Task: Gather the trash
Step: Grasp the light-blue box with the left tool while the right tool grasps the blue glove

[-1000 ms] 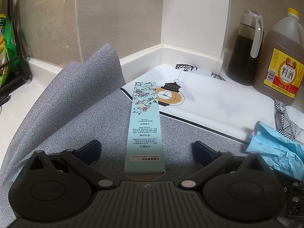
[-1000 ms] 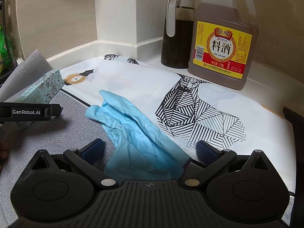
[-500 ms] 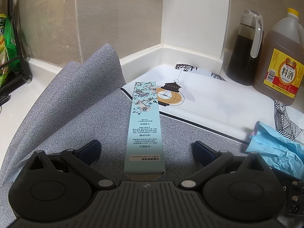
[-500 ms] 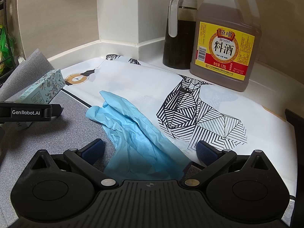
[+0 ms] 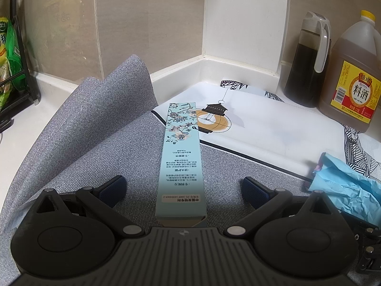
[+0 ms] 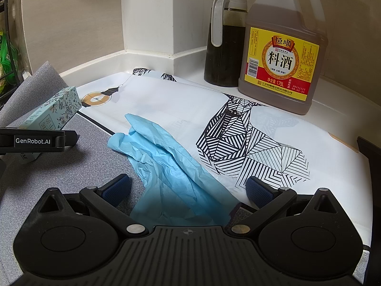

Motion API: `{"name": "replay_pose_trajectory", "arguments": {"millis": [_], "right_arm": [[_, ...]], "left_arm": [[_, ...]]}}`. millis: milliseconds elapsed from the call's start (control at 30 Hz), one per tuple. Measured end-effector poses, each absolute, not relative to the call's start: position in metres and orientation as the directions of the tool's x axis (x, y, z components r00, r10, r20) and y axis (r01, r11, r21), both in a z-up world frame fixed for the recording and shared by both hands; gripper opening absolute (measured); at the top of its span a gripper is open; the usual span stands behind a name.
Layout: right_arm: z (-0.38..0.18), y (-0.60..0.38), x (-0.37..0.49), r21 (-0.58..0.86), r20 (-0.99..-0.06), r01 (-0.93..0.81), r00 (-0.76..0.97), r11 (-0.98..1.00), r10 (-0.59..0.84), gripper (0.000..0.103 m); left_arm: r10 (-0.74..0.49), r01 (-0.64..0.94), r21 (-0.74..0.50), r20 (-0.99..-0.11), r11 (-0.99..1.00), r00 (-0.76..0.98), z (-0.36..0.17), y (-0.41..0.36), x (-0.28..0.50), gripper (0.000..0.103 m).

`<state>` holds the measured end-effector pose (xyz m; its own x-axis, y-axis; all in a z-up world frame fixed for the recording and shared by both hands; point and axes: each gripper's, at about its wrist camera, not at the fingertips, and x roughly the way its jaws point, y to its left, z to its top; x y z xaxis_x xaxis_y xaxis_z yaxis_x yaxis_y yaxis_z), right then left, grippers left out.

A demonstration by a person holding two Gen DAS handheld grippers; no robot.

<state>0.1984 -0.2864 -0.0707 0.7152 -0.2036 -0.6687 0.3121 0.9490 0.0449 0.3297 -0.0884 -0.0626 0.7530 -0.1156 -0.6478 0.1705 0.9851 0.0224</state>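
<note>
Straddling the long floral carton [image 5: 181,157] with jaws apart, the left gripper [image 5: 182,188] risks pinching the grey cloth [image 5: 100,128] beneath it, while the right gripper [image 6: 187,188], also wide open, could snag only a fold of the limp blue glove [image 6: 166,157]. Beyond the glove, a cooking-wine jug [image 6: 283,47] and a dark sauce bottle [image 6: 225,38] stand against the wall, well apart from both pieces of trash.

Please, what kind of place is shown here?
Most likely a kitchen counter corner: a cooking wine jug and a dark sauce bottle stand by the tiled wall.
</note>
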Motion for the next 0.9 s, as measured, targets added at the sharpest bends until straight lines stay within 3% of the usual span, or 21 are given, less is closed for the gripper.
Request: {"name": "replay_pose_trajectory", "arguments": {"millis": [900], "right_arm": [[-0.0702, -0.2866, 0.1983, 0.045, -0.669, 0.312, 0.715, 0.949, -0.203, 0.103]], "left_arm": [[-0.096, 0.144, 0.021, -0.648, 0.989, 0.756, -0.0614, -0.0893, 0.3288, 0.103]]}}
